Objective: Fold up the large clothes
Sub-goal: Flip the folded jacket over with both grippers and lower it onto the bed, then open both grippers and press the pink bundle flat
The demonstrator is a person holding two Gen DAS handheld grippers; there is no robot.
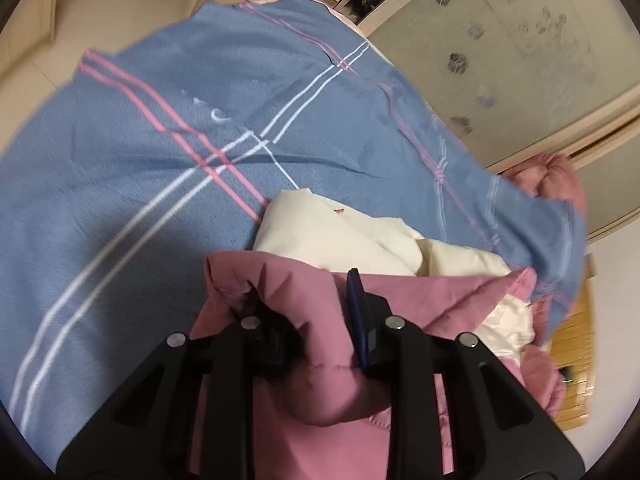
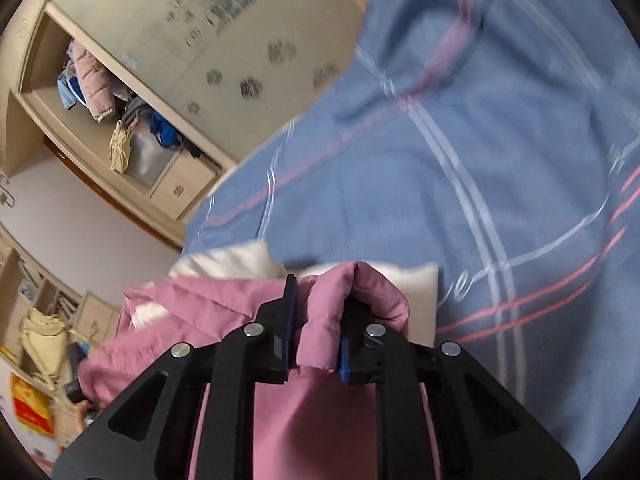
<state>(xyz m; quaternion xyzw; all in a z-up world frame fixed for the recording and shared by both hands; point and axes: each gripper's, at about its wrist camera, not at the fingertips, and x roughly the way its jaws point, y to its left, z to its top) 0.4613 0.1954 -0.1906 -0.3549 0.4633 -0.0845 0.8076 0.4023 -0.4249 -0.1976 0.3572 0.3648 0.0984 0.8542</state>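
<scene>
Looking past the left gripper (image 1: 304, 292), the left wrist view shows one pink padded jacket (image 1: 320, 344) bunched between its two fingers, which pinch a fold, with cream lining (image 1: 332, 236) spread ahead on one blue striped bedsheet (image 1: 140, 140). Only the right wrist view shows an open wardrobe shelf (image 2: 104, 96) stuffed with clothes. There the right gripper (image 2: 316, 320) also pinches a pink fold. The jacket lies at the sheet's near edge, stretched sideways between both grippers; which end is its collar cannot be told.
</scene>
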